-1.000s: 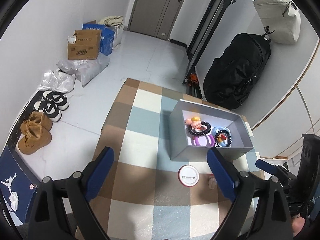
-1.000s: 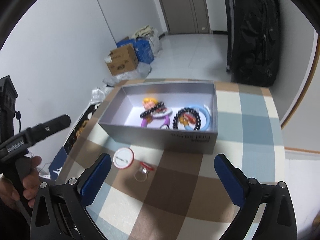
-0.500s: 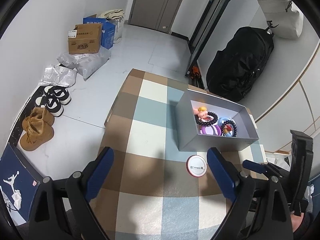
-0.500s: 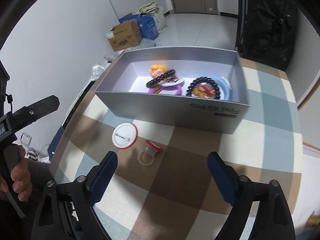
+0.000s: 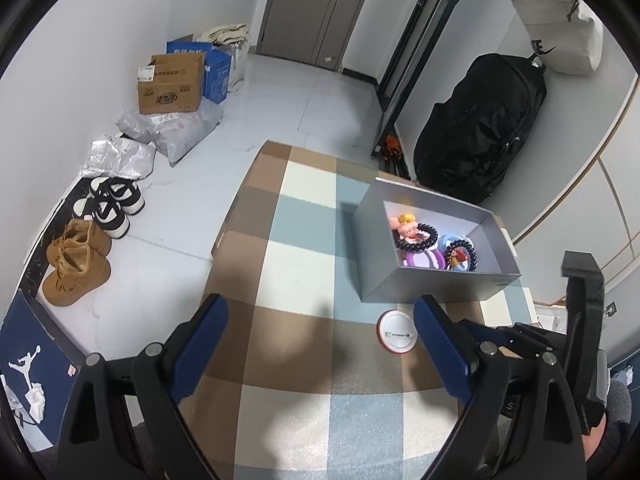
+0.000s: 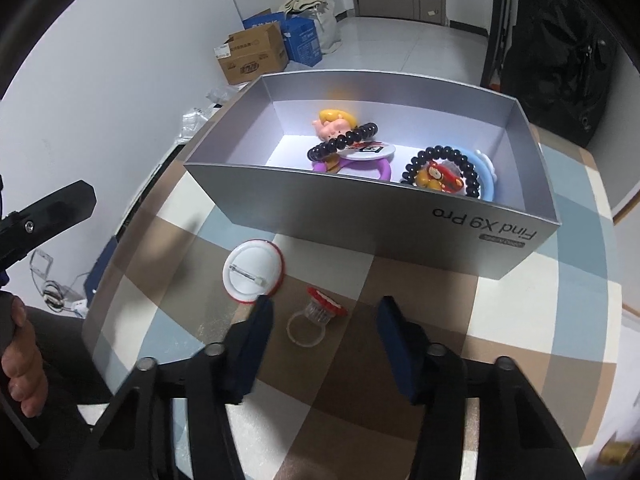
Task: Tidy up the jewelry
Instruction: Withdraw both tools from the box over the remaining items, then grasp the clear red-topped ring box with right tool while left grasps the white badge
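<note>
Right wrist: grey box [image 6: 400,216] reads "Find X9 Pro".

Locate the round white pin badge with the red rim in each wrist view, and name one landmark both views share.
Left wrist: the pin badge lies on the checked cloth at lower right, just inside the right finger of the left gripper.
Right wrist: the pin badge lies left of centre, beside the clear ring.
Shared landmark: the grey box just behind it.
</note>
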A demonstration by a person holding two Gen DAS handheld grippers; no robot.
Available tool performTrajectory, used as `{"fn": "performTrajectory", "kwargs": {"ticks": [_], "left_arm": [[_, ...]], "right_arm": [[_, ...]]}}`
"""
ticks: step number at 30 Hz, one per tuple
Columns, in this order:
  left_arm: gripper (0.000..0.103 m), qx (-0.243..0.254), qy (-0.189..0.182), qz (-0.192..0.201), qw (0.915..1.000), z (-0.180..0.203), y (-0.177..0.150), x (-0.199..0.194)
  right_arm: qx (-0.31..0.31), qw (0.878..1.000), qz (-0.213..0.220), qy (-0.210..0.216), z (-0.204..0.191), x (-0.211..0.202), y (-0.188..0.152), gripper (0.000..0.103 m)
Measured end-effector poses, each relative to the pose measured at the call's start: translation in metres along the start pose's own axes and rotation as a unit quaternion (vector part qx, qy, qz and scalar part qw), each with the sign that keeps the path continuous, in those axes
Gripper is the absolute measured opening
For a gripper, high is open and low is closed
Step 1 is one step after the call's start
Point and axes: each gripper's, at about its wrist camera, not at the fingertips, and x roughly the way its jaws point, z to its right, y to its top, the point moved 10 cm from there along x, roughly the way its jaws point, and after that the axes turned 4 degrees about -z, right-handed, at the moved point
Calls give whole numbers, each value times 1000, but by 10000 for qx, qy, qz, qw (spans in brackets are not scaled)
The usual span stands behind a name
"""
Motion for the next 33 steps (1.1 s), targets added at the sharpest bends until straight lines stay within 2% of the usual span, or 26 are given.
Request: {"fn": "performTrajectory", "kwargs": {"ticks": [1,4,10,19,33], "left_arm": [[91,19,3,43,10000,1,0,-1],[91,74,-22,163,9998,4,3,-4],[91,140,-95,203,9997,10,4,-3],[91,247,-275,21,9993,23,-2,4],[89,551,-241,-706,9957,53,-29,39]], "right_arm": [[-36,10000,-2,-46,1,0,0,27],[-6,10000,-39,-88,3,-1,-1,19],[-2,10000,-57,-55,4,-3,-2,19],[22,10000,88,16,3,-14,-2,19],[360,9977,543,211,33,-54,-9,19]]}}
